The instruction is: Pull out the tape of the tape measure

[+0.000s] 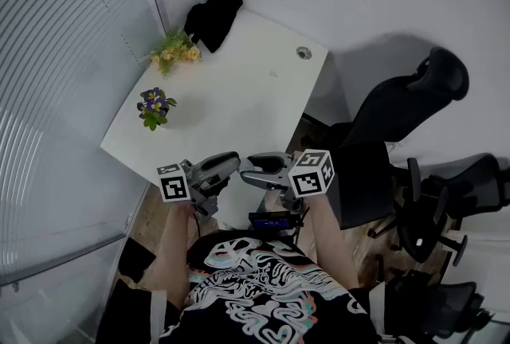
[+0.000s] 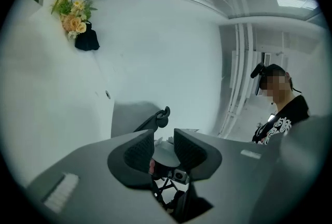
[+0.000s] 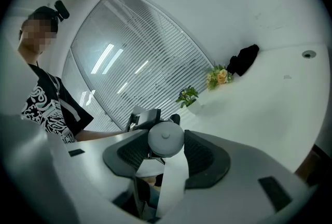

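Over the white table's (image 1: 239, 95) near edge, the right gripper (image 3: 166, 153) clamps the round pale-grey tape measure (image 3: 165, 138), letting its white tape (image 3: 174, 179) hang free. Facing it, the left gripper (image 2: 164, 148) waits, jaws apart, seemingly empty, ready to pinch that tape.

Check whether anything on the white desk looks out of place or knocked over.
Nothing spilled or toppled. Only a crumpled black bundle slumps at the far corner of the desk beside the yellow flowers; the purple flowers stand upright.
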Demonstrator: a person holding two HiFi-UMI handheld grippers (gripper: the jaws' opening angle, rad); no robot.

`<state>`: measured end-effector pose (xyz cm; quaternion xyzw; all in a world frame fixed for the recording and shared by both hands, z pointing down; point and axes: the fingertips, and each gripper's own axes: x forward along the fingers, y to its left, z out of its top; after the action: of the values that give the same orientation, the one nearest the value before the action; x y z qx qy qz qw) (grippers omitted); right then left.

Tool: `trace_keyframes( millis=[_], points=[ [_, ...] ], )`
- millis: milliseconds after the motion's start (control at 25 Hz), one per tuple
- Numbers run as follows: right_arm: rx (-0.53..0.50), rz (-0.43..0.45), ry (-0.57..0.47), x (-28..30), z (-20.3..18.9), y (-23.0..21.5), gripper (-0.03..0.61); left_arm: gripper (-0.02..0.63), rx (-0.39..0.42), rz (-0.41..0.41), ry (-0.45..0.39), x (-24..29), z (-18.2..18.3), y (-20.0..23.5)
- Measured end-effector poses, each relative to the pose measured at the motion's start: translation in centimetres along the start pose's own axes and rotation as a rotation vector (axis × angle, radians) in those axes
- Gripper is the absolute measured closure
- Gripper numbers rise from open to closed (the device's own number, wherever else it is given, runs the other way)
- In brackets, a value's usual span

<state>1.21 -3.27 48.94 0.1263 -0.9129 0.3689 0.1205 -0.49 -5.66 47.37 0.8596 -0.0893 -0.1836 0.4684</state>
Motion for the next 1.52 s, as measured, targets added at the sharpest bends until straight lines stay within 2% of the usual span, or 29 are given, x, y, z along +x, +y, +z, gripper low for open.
trace_keyframes(
  millis=[280,480,760,920,1160,1320,1520],
  points=[
    [0.005,0.081,-0.025,-0.6,0.1,1.3,0.36,0.506,-0.097,-0.095,-0.037,-0.1,-0.1,-0.9],
    [0.027,0.119,-0.043,-0.7,0.4,1.6,0.36,0.508,-0.128,-0.113,-0.054,-0.4,0.1,-0.8],
    [0.048,0.166,-0.047,-0.9,0.5,1.8,0.36,0.582,-0.169,-0.165,-0.085,-0.2,0.5,-1.2],
    [0.068,0.211,-0.036,-1.4,0.5,2.2,0.36,0.605,-0.194,-0.191,-0.059,0.0,0.1,-1.4],
    [0.086,0.28,0.003,-2.1,0.0,2.9,0.359,0.604,-0.237,-0.252,0.003,0.2,-1.0,-2.1],
    [0.099,0.259,-0.031,-2.4,0.1,2.1,0.359,0.606,-0.239,-0.22,-0.004,0.6,-0.9,-1.5],
    [0.119,0.155,-0.179,-2.7,1.8,0.1,0.359,0.607,-0.265,-0.121,-0.091,1.5,0.4,0.1]
  ],
)
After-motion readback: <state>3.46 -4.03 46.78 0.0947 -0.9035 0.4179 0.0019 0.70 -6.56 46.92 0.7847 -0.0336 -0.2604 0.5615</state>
